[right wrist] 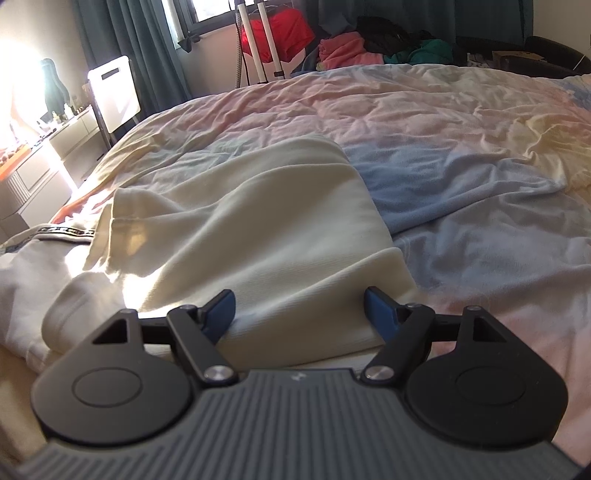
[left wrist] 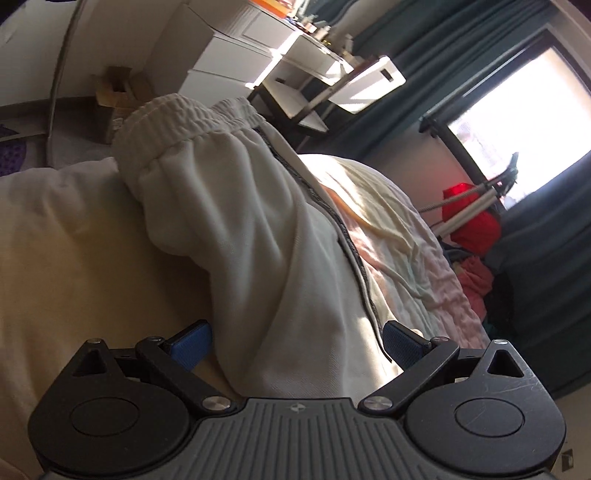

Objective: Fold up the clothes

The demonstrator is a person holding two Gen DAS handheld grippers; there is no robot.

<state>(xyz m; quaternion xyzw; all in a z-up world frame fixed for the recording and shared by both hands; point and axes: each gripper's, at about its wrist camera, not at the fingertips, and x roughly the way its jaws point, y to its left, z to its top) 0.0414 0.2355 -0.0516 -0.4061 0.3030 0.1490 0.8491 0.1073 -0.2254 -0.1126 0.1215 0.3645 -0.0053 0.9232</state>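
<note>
Both grippers spread: left gripper (left wrist: pixel 297 341) straddles white pants (left wrist: pixel 229 229), right gripper (right wrist: pixel 299 314) straddles cream cloth (right wrist: pixel 251 229); bedspread (right wrist: pixel 461 147) open upper right.

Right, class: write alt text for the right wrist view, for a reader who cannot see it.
The open right gripper straddles the near edge of a cream garment lying on a bed with a rumpled pastel bedspread. Beyond the bed are teal curtains, a sunlit window, and piled clothes including something red.

Pants (left wrist: pixel 229 221) lie on the bed (right wrist: pixel 461 155), beside a folded garment (right wrist: pixel 258 221).
</note>
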